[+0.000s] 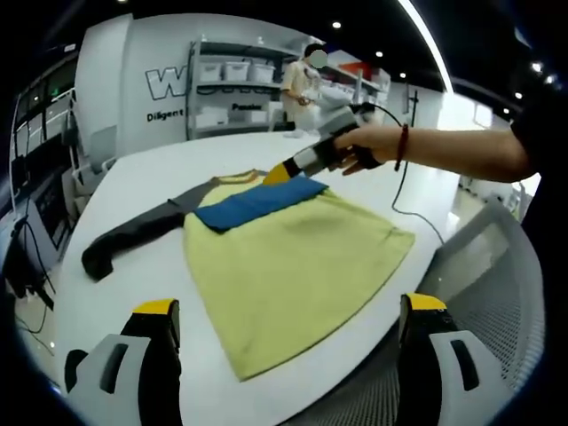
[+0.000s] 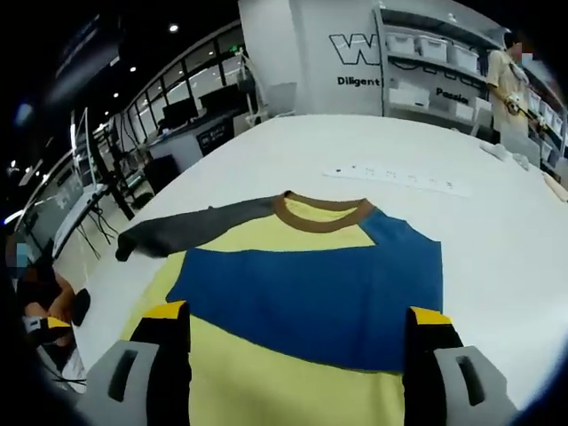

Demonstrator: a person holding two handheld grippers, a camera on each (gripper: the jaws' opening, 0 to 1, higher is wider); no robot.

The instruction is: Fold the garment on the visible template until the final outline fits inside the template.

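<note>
The yellow shirt (image 1: pixel 293 266) lies flat on the white counter (image 1: pixel 142 177), its blue sleeve (image 2: pixel 311 297) folded across. Both tongs (image 1: pixel 288 333) (image 2: pixel 297 342) are released.

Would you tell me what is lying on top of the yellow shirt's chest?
A blue sleeve lies folded flat across the yellow shirt, from its right shoulder toward the grey sleeve. It covers the chest fabric beneath; any template under the shirt is hidden.
</note>
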